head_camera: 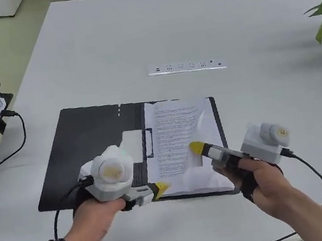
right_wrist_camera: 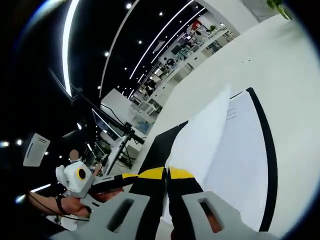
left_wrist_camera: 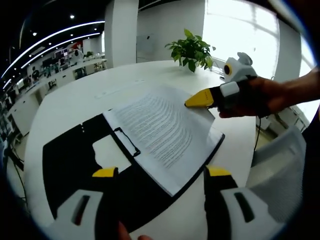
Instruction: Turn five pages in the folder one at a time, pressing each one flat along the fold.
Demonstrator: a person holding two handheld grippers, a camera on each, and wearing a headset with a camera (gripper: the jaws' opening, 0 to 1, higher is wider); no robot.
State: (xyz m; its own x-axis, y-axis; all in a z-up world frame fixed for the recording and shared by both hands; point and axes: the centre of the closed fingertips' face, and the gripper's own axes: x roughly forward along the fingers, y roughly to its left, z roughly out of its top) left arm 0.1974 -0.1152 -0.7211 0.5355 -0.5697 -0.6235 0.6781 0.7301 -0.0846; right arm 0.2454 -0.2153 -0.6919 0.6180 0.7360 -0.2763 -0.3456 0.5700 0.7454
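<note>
The folder [head_camera: 93,147] lies open on the tabletop [head_camera: 138,40], the right tongs [head_camera: 197,147] are pinched shut on the top page [head_camera: 173,125], and the left tongs [head_camera: 160,187] gape by the folder's near edge, so lift only that sheet slowly over, then rub down the fold.

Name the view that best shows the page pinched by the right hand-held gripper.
The left gripper view: nearly the whole page shows, one edge raised in the right hand-held gripper. The head view shows the page from above, its lift harder to read. The right gripper view gives part of it rising from shut jaws.
</note>
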